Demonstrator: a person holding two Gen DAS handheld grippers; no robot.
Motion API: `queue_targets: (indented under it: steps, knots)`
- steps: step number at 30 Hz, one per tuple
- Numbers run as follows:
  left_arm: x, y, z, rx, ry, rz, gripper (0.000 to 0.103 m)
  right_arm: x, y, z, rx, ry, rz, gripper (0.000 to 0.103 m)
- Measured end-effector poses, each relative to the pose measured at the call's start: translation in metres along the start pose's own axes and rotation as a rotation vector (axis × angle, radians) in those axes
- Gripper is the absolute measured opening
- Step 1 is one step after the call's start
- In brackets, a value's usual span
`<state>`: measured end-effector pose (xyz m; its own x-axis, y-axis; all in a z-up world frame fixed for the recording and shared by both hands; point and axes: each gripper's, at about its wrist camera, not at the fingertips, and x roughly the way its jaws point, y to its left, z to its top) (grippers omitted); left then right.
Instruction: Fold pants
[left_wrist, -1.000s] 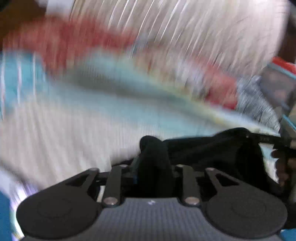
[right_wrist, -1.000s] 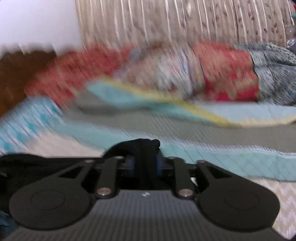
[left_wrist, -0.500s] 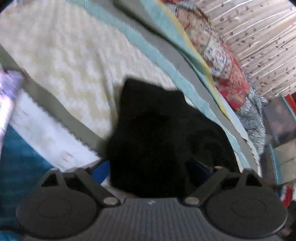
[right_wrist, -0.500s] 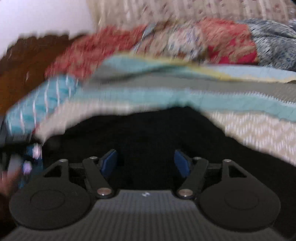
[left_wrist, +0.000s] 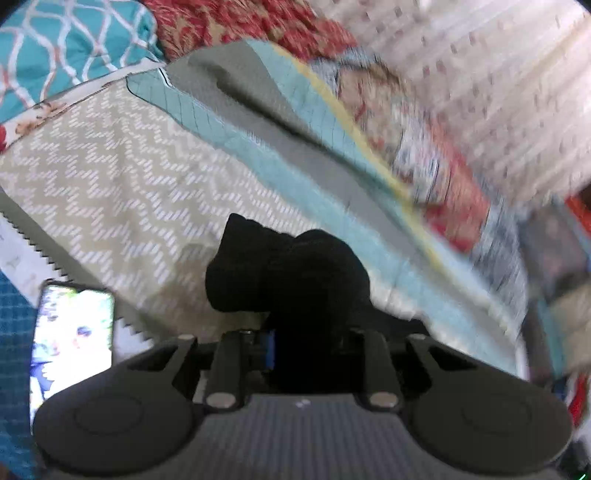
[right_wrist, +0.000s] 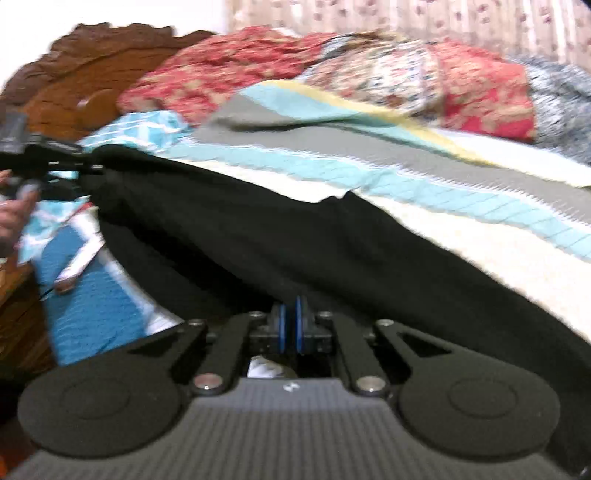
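Black pants (right_wrist: 295, 240) lie stretched across the bed, from the lower right up to the far left. My right gripper (right_wrist: 290, 314) is shut, its blue pads pinched together on the near edge of the pants. At the far left of the right wrist view, my left gripper (right_wrist: 92, 168) holds the other end, with a hand (right_wrist: 14, 218) behind it. In the left wrist view the left gripper (left_wrist: 306, 350) has its jaws closing on a thick bunch of the pants (left_wrist: 288, 273), which fills the gap and hides the fingertips.
A beige chevron bedspread (left_wrist: 129, 177) with teal and grey bands covers the bed. A phone with a lit screen (left_wrist: 74, 332) lies at its near left edge. Red patterned pillows (right_wrist: 221, 66) and a carved wooden headboard (right_wrist: 74, 74) stand behind. A blue blanket (right_wrist: 85, 295) lies left.
Half a second ago both grippers stood open over the flat pants. Both have now closed on the fabric, and the left one has a bunch of it raised off the bedspread.
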<state>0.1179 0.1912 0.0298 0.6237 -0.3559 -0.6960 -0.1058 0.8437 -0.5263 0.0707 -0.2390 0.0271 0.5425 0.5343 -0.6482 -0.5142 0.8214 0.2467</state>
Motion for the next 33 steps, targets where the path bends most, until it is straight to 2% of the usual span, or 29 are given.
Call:
queue_targets:
  steps: [2,3,4,6,8,10,14,18,20,22,24,25,26,30,33]
  knots:
    - [0.014,0.0,-0.013,0.051,0.054,0.14,0.041,0.021,0.002,-0.015,-0.001,0.115,0.016,0.014]
    - [0.019,0.004,-0.022,0.052,0.078,0.214,0.042,0.032,0.002,-0.021,-0.002,0.168,-0.005,0.015]
    - [0.017,0.01,-0.029,0.048,0.087,0.242,0.042,0.041,0.003,-0.028,-0.001,0.208,-0.032,0.017]
    - [0.003,0.018,-0.04,-0.003,0.06,0.206,0.046,0.038,-0.003,-0.03,0.075,0.171,-0.023,0.018]
    - [-0.018,0.018,-0.042,-0.039,-0.006,0.169,0.047,0.027,-0.016,-0.025,0.203,0.121,0.016,0.04]
    - [-0.035,0.007,-0.039,-0.03,-0.08,0.161,0.05,0.012,-0.023,-0.023,0.27,0.051,0.016,0.044]
    - [-0.041,-0.039,-0.033,0.085,-0.161,0.111,0.053,-0.013,-0.04,-0.027,0.386,-0.036,-0.023,0.044]
    - [-0.007,-0.093,-0.046,0.227,-0.112,0.069,0.053,-0.041,-0.039,-0.055,0.48,-0.117,-0.115,0.044]
    - [0.02,-0.114,-0.059,0.297,-0.071,0.077,0.054,-0.048,-0.047,-0.07,0.539,-0.132,-0.177,0.044]
    - [0.051,-0.131,-0.076,0.381,-0.02,0.158,0.054,-0.056,-0.067,-0.088,0.624,-0.138,-0.267,0.045]
    - [0.081,-0.137,-0.095,0.449,0.034,0.285,0.053,-0.062,-0.089,-0.107,0.723,-0.112,-0.414,0.043]
    - [0.093,-0.136,-0.103,0.467,0.061,0.335,0.053,-0.068,-0.097,-0.116,0.763,-0.134,-0.416,0.027]
    - [0.103,-0.136,-0.112,0.489,0.075,0.375,0.053,-0.075,-0.103,-0.123,0.816,-0.166,-0.392,0.024]
    - [0.104,-0.149,-0.133,0.591,0.042,0.46,0.055,-0.081,-0.108,-0.14,0.935,-0.245,-0.346,0.024]
    - [0.105,-0.151,-0.133,0.572,0.046,0.486,0.055,-0.083,-0.114,-0.158,1.054,-0.325,-0.288,0.025]
